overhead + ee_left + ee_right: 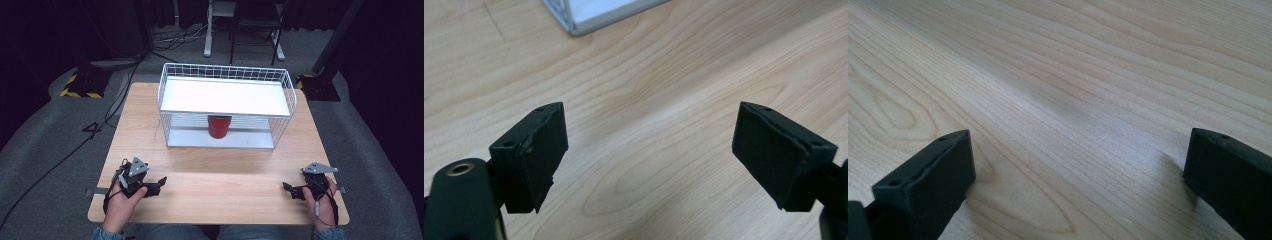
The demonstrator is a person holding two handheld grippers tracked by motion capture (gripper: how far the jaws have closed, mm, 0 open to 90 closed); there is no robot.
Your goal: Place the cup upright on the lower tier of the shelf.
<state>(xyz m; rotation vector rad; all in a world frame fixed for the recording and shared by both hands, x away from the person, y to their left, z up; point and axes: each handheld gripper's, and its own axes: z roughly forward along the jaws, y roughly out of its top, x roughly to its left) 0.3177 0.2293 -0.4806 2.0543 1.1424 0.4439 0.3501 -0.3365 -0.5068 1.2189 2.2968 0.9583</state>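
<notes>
At the lower left of the high view the left tool (pixel 161 183) rested on the table (pixel 225 195), its jaws spread apart with nothing between them; its own view showed the two black pads wide open over bare wood, with a corner of the wire basket (pixel 574 20) at the upper left. In the middle of the high view stood that white wire basket (pixel 290 95), a two-level rack with a flat white shelf on top, and the red cup (pixel 219 126) stood upright on its lower level, just under the shelf and near the centre of the open front. At the lower right the right tool (pixel 286 187) also lay on the table, jaws apart and empty, well away from the cup. To begin well, I judged, whichever tool went in should travel low and level through the basket's front opening, staying under the shelf, keep its jaws wide until they flanked the cup's sides, and close only then, so the cup was not tipped or pushed back.
</notes>
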